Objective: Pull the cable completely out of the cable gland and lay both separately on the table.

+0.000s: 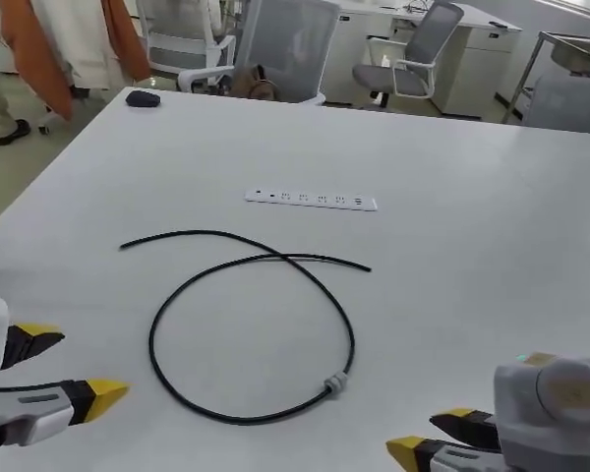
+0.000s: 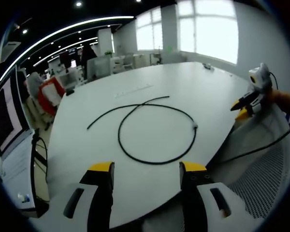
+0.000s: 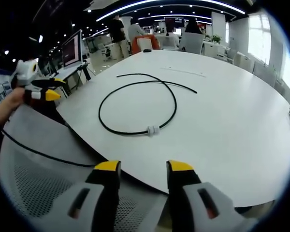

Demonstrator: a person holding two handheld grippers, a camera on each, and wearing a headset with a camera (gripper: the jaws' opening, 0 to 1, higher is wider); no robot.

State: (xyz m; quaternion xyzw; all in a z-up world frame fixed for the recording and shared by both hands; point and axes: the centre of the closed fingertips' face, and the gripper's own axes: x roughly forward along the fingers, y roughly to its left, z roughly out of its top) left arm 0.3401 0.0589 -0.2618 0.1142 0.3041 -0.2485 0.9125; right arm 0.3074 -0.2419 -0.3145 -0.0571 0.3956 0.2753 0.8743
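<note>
A broad, smooth white table [image 1: 492, 226] spans the head view. At its centre a thin black cable [image 1: 352, 339] lies in one round loop, its ends crossing at the top. Above it sits a flat white power strip [image 1: 311, 200]. The small grey cable gland [image 1: 335, 382] is threaded on the loop's lower right. The left gripper [image 2: 147, 169] and right gripper [image 3: 138, 166] are both spread, gripping nothing. The gripper views add grey mesh [image 3: 34, 193] below the table edge.
</note>
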